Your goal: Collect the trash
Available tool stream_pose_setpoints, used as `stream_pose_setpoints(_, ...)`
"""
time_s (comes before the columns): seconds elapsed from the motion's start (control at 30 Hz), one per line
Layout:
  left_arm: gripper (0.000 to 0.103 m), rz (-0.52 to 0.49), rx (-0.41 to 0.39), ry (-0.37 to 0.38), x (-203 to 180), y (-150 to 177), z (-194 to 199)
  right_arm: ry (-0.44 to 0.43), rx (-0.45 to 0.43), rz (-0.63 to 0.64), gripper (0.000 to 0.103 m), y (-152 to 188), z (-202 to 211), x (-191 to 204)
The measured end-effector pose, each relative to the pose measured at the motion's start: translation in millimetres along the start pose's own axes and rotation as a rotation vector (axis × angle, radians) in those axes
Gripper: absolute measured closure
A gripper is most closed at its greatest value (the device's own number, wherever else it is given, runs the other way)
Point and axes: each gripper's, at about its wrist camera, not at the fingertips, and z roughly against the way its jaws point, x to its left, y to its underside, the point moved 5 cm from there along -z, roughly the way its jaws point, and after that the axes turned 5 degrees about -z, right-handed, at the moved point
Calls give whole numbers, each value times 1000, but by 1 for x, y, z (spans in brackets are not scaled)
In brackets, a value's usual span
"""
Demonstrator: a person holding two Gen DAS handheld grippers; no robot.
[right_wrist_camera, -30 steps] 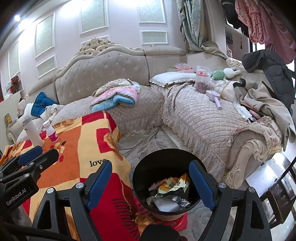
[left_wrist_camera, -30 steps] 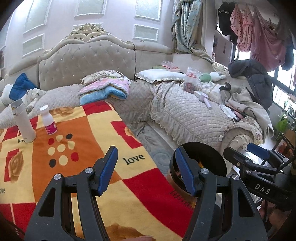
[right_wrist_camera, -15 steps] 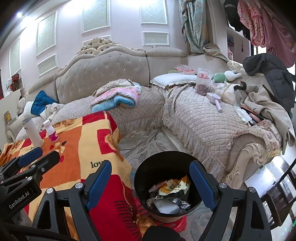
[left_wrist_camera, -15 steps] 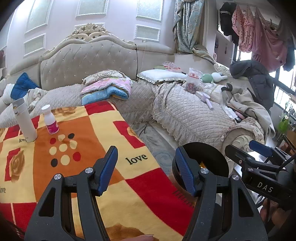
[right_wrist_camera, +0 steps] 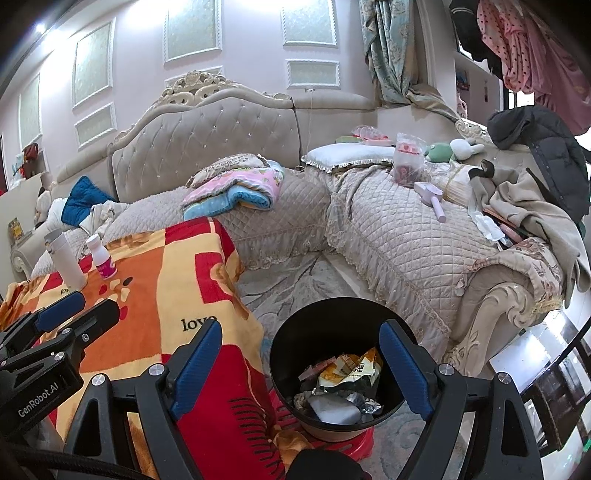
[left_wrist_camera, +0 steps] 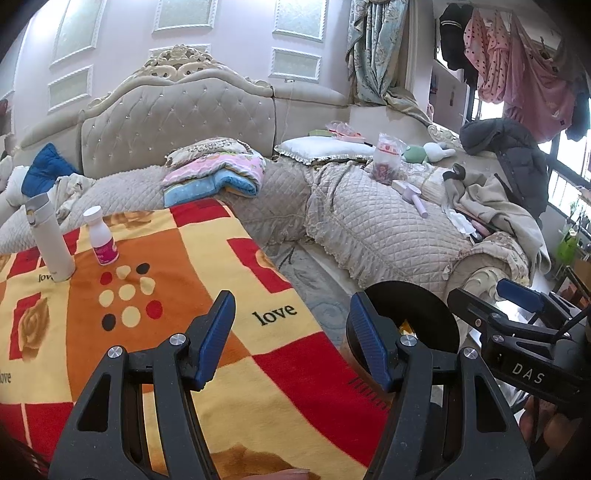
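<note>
Bright, even room light; daylight glares through the window (left_wrist_camera: pixel 576 155), a ceiling lamp (right_wrist_camera: pixel 40 27) flares; fisheye bends edges, corners black

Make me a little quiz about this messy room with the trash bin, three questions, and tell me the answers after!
1. True or false: the black trash bin already has wrappers in it.
2. What stands beside the tall white flask on the blanket? A) a small white bottle with a pink label B) a red cup C) a banana
3. Fill in: the left gripper and right gripper both hold ____.

Key: 1 true. 2 A, the small bottle. 3 nothing; both are open and empty.
</note>
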Motion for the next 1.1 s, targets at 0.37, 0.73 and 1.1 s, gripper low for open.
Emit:
stream_pose_setpoints(0.37,39,-8,9,4,1,4,-3,0,8,-4,17,2,-3,-2)
stream_pose_setpoints(0.73,39,-10,13,3,2,5,-5,3,15,-7,17,5,-5,-5)
stream_pose_setpoints(1.1,39,-7,20,5,6,5,-8,2,22,-8,17,5,-6,-5)
